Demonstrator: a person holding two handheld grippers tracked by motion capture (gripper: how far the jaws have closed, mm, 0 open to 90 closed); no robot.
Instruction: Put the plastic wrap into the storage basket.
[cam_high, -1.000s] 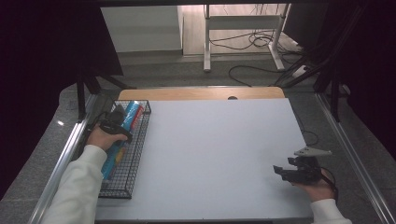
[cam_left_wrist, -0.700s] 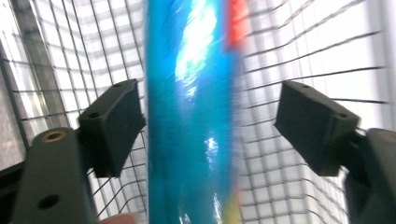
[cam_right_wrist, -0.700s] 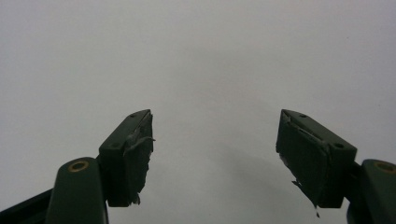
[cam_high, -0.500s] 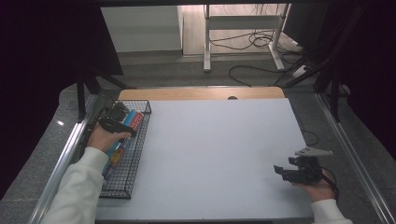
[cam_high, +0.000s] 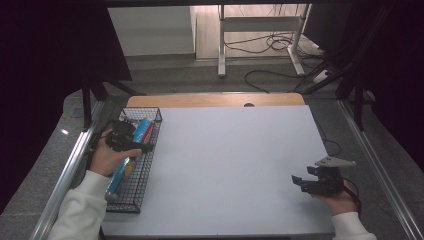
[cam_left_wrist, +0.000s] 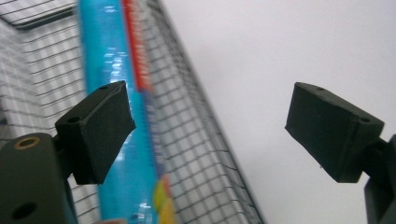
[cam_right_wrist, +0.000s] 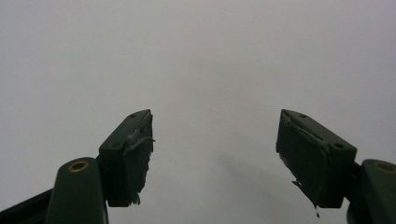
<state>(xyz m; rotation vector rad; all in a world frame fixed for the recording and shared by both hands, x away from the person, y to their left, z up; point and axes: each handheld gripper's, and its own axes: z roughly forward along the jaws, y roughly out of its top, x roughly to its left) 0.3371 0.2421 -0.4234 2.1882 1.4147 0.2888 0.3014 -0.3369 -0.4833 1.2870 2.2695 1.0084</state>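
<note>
My left gripper (cam_high: 141, 146) hovers over a black wire basket (cam_high: 146, 172) at the table's left edge. Its jaws have just been opening and now stand wide apart with nothing pressed between them. In the left gripper view the left gripper (cam_left_wrist: 208, 107) straddles the basket's side wall, and a blue tube (cam_left_wrist: 116, 79) with red lettering lies in the basket behind one pad (cam_left_wrist: 100, 130). The high view shows that blue tube (cam_high: 143, 129) and a second blue tube (cam_high: 120, 177) lying lengthwise in the basket. My right gripper (cam_high: 301, 178) rests open and empty near the table's front right; the right gripper (cam_right_wrist: 215, 135) faces bare white surface.
The white tabletop (cam_high: 230, 160) spreads between the two hands. A wooden strip (cam_high: 215, 100) borders its far edge. Metal rails (cam_high: 75, 160) run along both sides, with cables and desk legs on the floor beyond.
The left hand has shifted a little over the basket and risen, and its jaws have parted. The blue tube lies free in the basket. The right gripper has stayed in place.
</note>
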